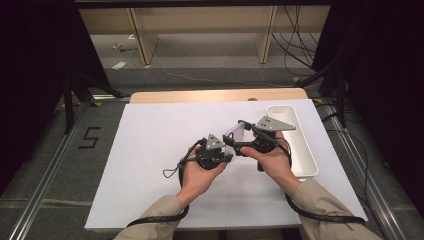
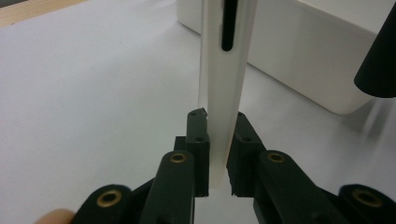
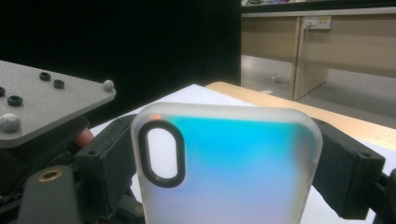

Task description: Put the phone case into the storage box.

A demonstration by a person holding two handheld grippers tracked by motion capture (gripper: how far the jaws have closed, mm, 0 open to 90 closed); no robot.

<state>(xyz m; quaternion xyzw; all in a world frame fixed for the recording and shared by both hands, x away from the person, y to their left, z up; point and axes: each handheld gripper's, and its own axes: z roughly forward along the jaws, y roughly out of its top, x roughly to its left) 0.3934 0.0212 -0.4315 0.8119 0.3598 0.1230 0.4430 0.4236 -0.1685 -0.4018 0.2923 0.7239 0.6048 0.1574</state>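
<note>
The phone case (image 1: pixel 236 134) is held in the air above the middle of the white-covered bench (image 1: pixel 150 165), between both hands, its long axis slanting up and to the far right. It is a thin frosted shell, iridescent blue to lilac, with rounded corners and a black-rimmed oval camera hole. The left tool (image 2: pixel 217 154) pinches its lower edge across the thickness, while the right tool (image 3: pixel 224 158) stands spread wide across its width, and I cannot tell whether its pads press; a glossy white tray (image 1: pixel 305 150) lies at the right.

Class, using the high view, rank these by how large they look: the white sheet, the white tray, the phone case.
1. White sheet
2. White tray
3. Phone case, partly hidden by the grippers, so its full size is unsure.
</note>
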